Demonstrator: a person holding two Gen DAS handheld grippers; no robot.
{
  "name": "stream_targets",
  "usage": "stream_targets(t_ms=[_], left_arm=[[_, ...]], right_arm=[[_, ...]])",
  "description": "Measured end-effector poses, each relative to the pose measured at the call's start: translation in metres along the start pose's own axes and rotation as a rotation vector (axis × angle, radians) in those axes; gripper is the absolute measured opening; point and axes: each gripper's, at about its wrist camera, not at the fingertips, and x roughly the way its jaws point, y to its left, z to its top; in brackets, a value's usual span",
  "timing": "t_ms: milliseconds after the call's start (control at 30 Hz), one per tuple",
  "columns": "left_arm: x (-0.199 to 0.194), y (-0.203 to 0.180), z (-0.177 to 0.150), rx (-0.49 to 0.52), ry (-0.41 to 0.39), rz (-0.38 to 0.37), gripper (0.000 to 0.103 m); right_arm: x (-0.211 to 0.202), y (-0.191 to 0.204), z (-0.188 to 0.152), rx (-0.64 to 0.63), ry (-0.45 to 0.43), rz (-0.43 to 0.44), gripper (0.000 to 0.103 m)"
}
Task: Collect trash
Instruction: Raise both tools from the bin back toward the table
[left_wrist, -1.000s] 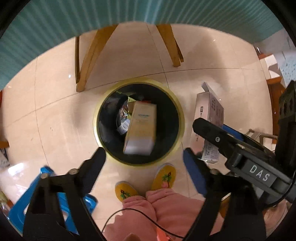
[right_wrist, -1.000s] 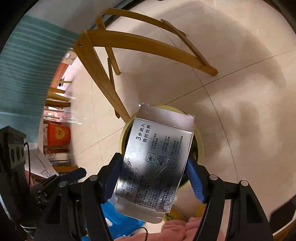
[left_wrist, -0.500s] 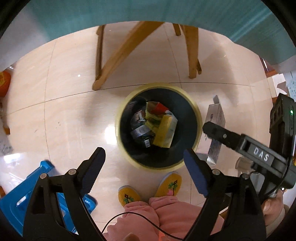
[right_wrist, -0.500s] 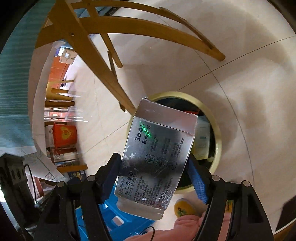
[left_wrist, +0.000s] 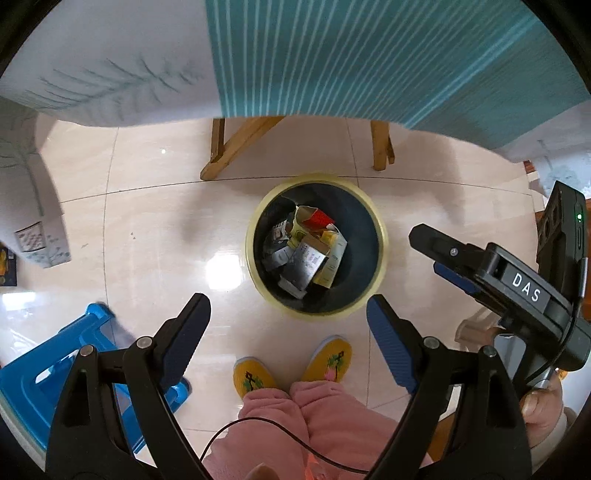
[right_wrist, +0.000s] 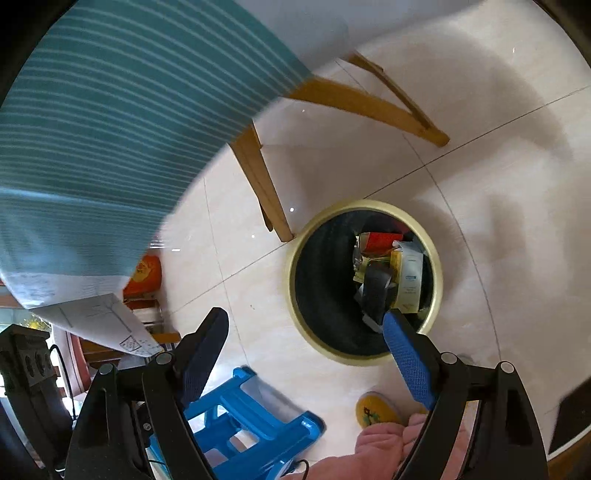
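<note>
Your left gripper (left_wrist: 288, 317) hangs over bin (left_wrist: 382, 258), fingers apart, empty. Your right gripper (right_wrist: 304, 339) likewise spread, holding nothing. Silver carton (left_wrist: 304, 264) lies inside bin atop other trash (left_wrist: 314, 221). Drop looks done; no loose trash visible on floor (left_wrist: 147, 221).

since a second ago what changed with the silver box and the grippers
The right gripper let go of the silver box: its jaws are now open and empty, and the box lies in the trash bin on the other rubbish. Both grippers have risen, so the bin looks smaller. The left gripper stayed open and empty; the bin and blue stool kept their places.
</note>
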Motion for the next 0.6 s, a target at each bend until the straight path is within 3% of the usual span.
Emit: stream_targets(t_ms=[267,600], left_arm=[[-0.080,-0.010,-0.011,0.007,-0.015,-0.039,0.084],[-0.222,-0.017,-0.009,0.068,-0.107,-0.093,0.084]], right_arm=[[-0.085,0.037,-0.023,-0.020,0.000,-0.038,0.087],[-0.209,0.115,-0.057,-0.106,-0.056,-0.052,0.087]])
